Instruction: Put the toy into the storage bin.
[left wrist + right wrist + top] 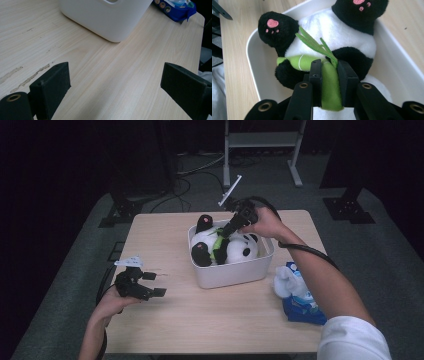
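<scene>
- Right now the right hand-held gripper reaches from the far right side down into the white bin, forearm stretched across the bench, jaws pointing down and towards the person.
- Its jaws are pinched on the green bamboo piece of the panda plush; pads press both sides of the green felt.
- Left hand-held gripper sits low at the near-left of the bench, well apart from the bin, held level in the left hand.
- Its jaws are spread wide, with bare wood between them in the left gripper view.
- Panda lies on its back in the bin, taking up most of it; one black paw pokes over the far-left rim.
- Little free room between plush and bin walls.
- Open bench in front of and left of the bin; a blue-and-white packet lies just right of the bin, near the right forearm.
- Panda: white body, black limbs, pink paw pads, green bamboo stalk with thin leaves across its belly.
</scene>
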`<state>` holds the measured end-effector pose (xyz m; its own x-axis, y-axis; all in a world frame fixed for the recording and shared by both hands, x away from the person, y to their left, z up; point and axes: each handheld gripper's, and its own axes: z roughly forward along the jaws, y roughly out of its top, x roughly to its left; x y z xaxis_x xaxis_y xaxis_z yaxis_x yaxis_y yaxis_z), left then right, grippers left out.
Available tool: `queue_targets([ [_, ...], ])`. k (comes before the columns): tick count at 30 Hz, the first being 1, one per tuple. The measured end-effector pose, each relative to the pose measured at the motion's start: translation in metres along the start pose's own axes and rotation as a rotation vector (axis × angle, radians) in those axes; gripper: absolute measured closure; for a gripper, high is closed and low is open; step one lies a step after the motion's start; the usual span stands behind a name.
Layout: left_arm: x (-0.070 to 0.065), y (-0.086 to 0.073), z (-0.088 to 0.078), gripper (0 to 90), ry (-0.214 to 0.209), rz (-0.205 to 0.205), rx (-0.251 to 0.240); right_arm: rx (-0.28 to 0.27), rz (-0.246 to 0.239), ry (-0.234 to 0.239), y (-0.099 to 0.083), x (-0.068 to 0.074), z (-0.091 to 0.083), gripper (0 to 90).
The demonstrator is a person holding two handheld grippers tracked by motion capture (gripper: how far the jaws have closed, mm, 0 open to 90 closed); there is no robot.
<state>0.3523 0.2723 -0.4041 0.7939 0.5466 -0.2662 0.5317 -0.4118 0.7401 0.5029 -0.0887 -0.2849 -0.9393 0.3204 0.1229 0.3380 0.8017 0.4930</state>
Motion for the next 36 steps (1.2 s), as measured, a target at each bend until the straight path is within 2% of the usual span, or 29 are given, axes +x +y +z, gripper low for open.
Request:
queue_targets([
  [7,0.0,0.0,0.002,7.6,0.0,0.002,0.004,0.014,0.038,0.018,-0.016,-0.005,0.014,74.5],
  [10,-0.001,0.0,0.003,7.6,-0.001,0.001,0.009,0.029,0.038,0.027,-0.02,-0.005,0.023,74.5],
  [16,0.0,0.0,0.002,7.6,0.002,0.001,0.006,0.026,0.054,0.047,-0.022,-0.006,0.027,73.5],
  [19,0.0,-0.001,0.001,7.7,0.003,0.002,0.007,0.021,0.073,0.06,-0.023,-0.007,0.03,69.8],
  [21,0.0,-0.001,0.001,7.6,0.002,0.001,0.007,0.003,0.088,0.071,-0.024,-0.008,0.03,69.3],
  [26,0.0,-0.001,0.002,7.6,0.0,-0.002,0.01,-0.014,0.088,0.071,-0.028,-0.004,0.025,65.6],
  [30,-0.001,-0.001,0.002,6.5,0.004,0.001,0.009,-0.029,0.1,0.066,-0.033,-0.002,0.018,61.6],
  [36,0.0,-0.001,0.0,6.5,0.01,-0.001,0.004,-0.073,0.12,0.057,-0.043,-0.001,0.002,61.3],
])
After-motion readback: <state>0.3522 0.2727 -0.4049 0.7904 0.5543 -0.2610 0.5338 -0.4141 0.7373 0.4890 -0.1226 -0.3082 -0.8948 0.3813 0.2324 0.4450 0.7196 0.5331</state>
